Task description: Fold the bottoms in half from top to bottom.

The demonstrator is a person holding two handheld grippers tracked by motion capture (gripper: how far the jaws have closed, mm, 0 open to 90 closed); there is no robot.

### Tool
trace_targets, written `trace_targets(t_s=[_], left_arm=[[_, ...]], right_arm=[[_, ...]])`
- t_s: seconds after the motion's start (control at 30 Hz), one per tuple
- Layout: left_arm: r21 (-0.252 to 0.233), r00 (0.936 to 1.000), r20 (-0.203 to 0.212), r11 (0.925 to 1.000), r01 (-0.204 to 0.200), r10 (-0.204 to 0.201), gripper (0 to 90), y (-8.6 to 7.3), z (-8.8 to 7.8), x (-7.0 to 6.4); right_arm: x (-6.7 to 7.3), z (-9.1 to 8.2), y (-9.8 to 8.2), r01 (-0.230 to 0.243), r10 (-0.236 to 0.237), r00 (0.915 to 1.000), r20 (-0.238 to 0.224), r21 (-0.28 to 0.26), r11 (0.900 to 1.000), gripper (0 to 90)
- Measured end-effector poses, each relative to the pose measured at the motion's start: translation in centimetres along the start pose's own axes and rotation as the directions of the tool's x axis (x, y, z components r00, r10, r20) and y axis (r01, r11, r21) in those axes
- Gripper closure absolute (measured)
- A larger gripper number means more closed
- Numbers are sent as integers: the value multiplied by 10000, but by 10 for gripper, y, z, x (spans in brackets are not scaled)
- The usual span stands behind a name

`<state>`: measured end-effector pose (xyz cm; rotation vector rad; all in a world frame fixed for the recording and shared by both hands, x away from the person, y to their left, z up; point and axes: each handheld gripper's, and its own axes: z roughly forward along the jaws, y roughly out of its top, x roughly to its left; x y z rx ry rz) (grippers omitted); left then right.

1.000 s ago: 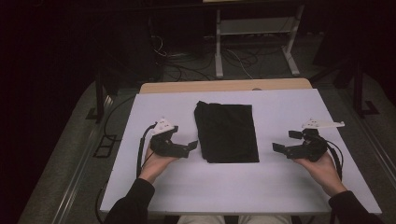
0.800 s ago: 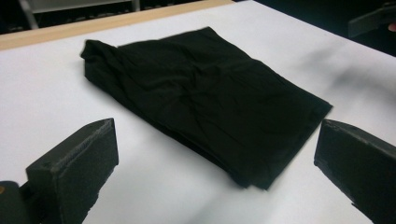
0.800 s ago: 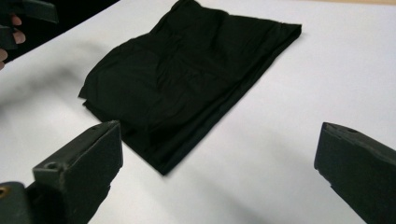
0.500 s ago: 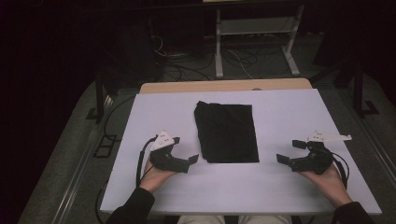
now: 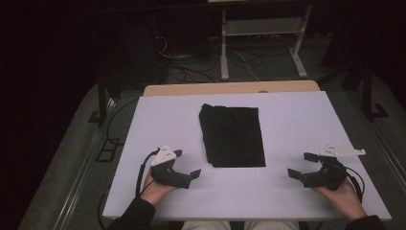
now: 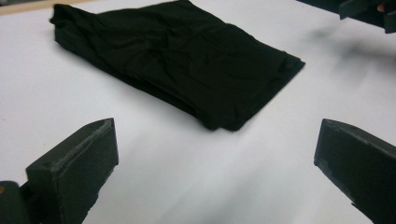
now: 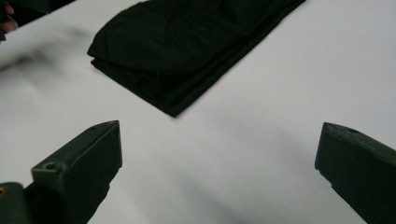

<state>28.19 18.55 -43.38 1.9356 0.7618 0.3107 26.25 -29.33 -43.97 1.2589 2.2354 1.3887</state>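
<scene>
Lying flat on the middle of the white rectangular bench (image 5: 287,124), a folded black cloth (image 5: 232,135) forms a neat rectangle in the high view, with its long sides running away from the person. The left tongs (image 5: 188,164), black with a grey three-cornered plate on top, are held by the person's left hand (image 5: 154,188) near the front edge of the bench, to the left of the cloth's near corner and apart from it. Their jaws stand well apart and hold nothing. The right tongs (image 5: 302,165), of the same kind, are held by the right hand (image 5: 341,195) at the right side of the bench, also apart from the cloth, with jaws spread and empty. A black cable (image 5: 140,171) trails from the left tongs toward the person. Behind the bench a light wooden strip (image 5: 230,88) shows, and further back a white metal frame (image 5: 261,33) stands on the dark floor among loose cables.

From the left gripper view, the two black jaws rise at the bottom corners, wide apart, with bare white bench between them. The folded cloth (image 6: 177,60) lies ahead of them, its near corner pointing toward the jaws but not touching them. A part of the other tongs (image 6: 369,11) appears at the top right corner.

From the right gripper view, the jaws are again far apart and empty. The cloth (image 7: 187,46) lies ahead and to the left, and its layered folded edge is visible.
</scene>
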Motion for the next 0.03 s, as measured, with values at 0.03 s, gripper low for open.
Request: trace_targets(t_s=[0.03], left_arm=[[43, 10000, 40, 10000, -21, 21, 0, -1, 0, 0]], right_arm=[[0, 0, -2, 44, -44, 10000, 30, 59, 10000, 5]])
